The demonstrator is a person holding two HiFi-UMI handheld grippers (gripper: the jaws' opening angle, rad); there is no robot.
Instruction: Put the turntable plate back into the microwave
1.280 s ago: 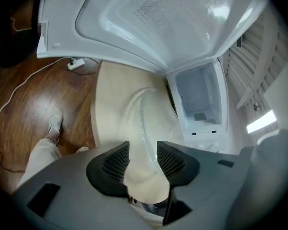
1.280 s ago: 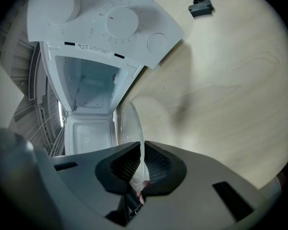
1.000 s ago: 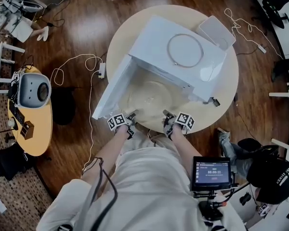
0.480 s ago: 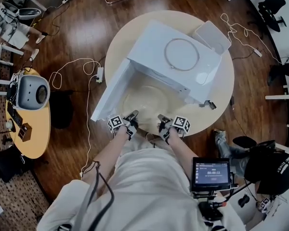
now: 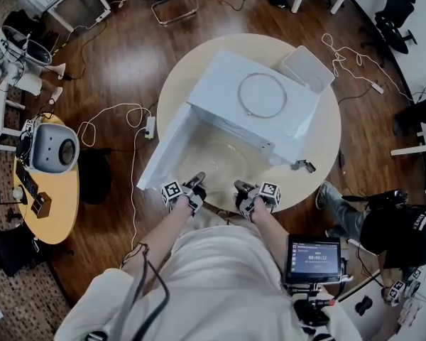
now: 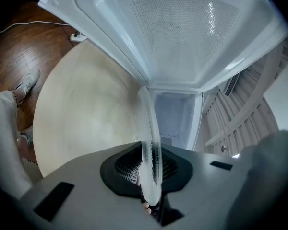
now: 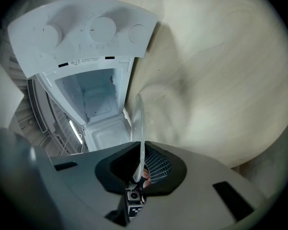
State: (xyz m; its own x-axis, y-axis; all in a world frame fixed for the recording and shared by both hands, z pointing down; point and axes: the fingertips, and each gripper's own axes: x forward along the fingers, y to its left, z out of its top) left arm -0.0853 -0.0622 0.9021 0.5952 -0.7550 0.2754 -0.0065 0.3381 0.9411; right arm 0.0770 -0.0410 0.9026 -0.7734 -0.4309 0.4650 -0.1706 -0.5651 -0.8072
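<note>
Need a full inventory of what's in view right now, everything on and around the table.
round table: 1, beige, centre
microwave: 1, white, on the round table, door open to the left
ring: 1, pale, on the microwave's top
glass turntable plate: 1, clear, in front of the open microwave
tray: 1, white, on the round table behind the microwave
side table: 1, yellow, far left, with a grey device on it
cables: several, white, on the floor
screen: 1, dark, lower right
left gripper: 1, dark, jaws have just been closing, now on the plate's near rim
right gripper: 1, dark, shut on the plate's near rim
</note>
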